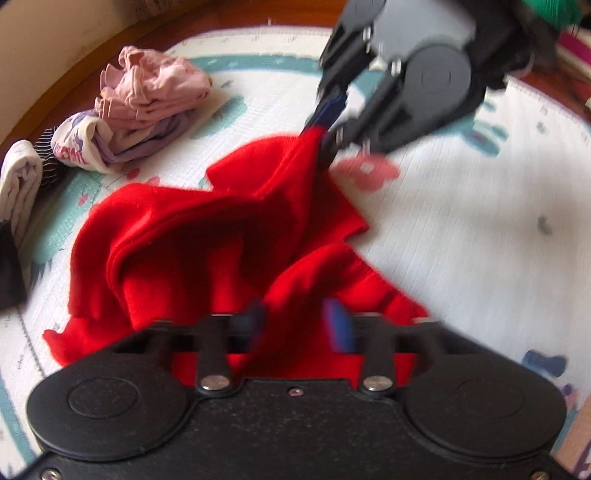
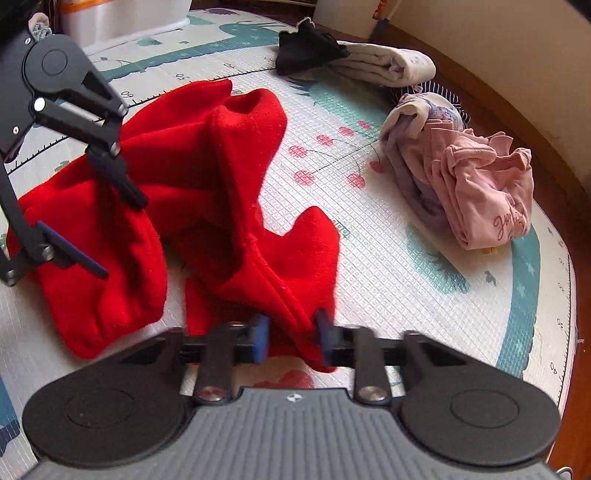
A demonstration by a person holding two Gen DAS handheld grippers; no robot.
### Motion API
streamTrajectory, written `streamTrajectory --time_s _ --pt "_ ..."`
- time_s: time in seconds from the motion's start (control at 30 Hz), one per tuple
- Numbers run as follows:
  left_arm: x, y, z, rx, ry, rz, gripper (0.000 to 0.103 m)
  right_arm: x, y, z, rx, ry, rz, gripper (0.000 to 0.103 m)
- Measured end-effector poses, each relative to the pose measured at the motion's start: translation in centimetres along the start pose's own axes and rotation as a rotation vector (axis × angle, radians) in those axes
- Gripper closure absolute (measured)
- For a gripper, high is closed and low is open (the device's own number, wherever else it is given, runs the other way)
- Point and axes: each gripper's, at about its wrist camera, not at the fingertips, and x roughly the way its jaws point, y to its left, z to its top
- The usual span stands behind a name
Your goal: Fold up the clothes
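Note:
A crumpled red garment point(image 1: 207, 236) lies on the patterned play mat point(image 1: 461, 229); it also shows in the right wrist view point(image 2: 207, 177). My left gripper point(image 1: 295, 325) has its jaws apart around a fold of the red cloth; in the right wrist view point(image 2: 110, 236) its fingers stand open over the garment's left side. My right gripper point(image 2: 291, 336) has its blue-padded jaws partly closed on a corner of the red cloth; in the left wrist view point(image 1: 325, 136) it pinches a raised corner of the garment.
A pile of pink and lilac clothes point(image 2: 465, 184) lies on the mat's right side, also in the left wrist view point(image 1: 147, 107). A folded white cloth point(image 2: 388, 66) and a black garment point(image 2: 306, 48) lie behind. A white container point(image 2: 122, 18) stands at the back left.

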Motion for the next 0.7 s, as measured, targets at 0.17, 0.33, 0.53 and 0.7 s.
streamTrajectory --time_s 0.17,0.33,0.53,0.7 --pt "-3.3 0.9 -1.8 0.031 -0.053 0.011 0.1 -1.7 -2.2 -0.8 0.058 -0.01 0.008 0.092" --pt "-7.2 2.4 -4.8 0.007 -0.083 0.048 0.1 -4.0 -3.9 -2.4 0.1 0.0 0.0 0.093" --pt "-10.7 6.9 -8.4 -0.263 -0.079 0.116 0.1 -7.1 -5.5 -5.4 0.177 0.039 -0.001 0.093" --pt "-11.2 9.4 -11.2 -0.485 -0.059 0.129 0.1 -9.1 -7.3 -8.4 0.295 0.094 0.02 0.093"
